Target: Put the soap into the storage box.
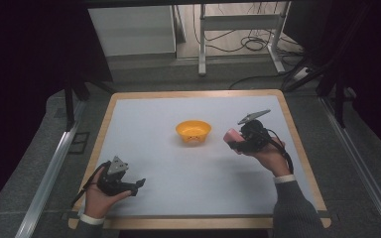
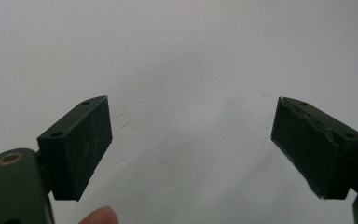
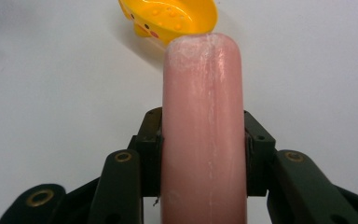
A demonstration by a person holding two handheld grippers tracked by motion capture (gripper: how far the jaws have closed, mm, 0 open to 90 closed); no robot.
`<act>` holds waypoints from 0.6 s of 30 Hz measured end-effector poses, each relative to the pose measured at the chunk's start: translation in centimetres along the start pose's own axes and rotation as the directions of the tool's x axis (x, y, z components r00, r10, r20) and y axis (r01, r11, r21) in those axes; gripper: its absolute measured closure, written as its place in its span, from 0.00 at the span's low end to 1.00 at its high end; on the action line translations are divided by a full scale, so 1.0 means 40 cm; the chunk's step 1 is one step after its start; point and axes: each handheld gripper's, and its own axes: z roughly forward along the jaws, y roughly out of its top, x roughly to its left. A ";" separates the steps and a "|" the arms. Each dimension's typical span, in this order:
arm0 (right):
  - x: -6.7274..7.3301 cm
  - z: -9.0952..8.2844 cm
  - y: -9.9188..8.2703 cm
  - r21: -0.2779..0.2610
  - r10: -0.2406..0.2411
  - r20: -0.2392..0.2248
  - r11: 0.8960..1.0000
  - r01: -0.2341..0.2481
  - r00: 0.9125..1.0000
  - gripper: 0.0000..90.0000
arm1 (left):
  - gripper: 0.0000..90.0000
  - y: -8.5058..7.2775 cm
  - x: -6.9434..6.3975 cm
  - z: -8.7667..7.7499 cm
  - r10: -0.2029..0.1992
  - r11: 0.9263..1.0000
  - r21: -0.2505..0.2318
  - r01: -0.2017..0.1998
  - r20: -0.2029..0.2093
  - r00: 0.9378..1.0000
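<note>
Clamped in the right claw (image 3: 200, 154), a pink sausage (image 3: 203, 130) points at the yellow bowl (image 3: 170, 18) just ahead: the carry step, it seems. Next, bring it over the bowl and release. Left claw (image 2: 191, 140) rests open over bare tabletop (image 2: 191, 56).

The counter (image 1: 154, 163) has a pale grey-white top framed by a light wooden rim (image 1: 198, 93). It stands on grey carpeted floor (image 1: 39, 163). Metal rails (image 1: 47, 173) run along the floor on both sides of the counter. Beyond the far edge, a white cabinet (image 1: 131, 29) stands at the left, beside a white metal frame (image 1: 240, 29). Black cables (image 1: 250, 44) lie coiled on the floor beneath the frame. Both outer margins of the room are dark.
</note>
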 end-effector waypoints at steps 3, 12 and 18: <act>-0.003 0.004 0.006 -0.002 -0.005 0.000 1.000 0.005 1.000 0.66 | 0.14 0.000 0.002 -0.003 -0.002 1.000 -0.002 0.002 -0.001 1.000; -0.010 0.014 0.023 -0.001 -0.010 -0.002 1.000 0.010 1.000 0.66 | 0.14 0.000 -0.001 0.001 0.001 1.000 0.005 -0.001 0.002 1.000; -0.017 0.023 0.029 -0.002 -0.005 -0.003 1.000 0.005 1.000 0.66 | 0.14 0.000 0.000 0.000 -0.002 1.000 0.000 0.002 0.002 1.000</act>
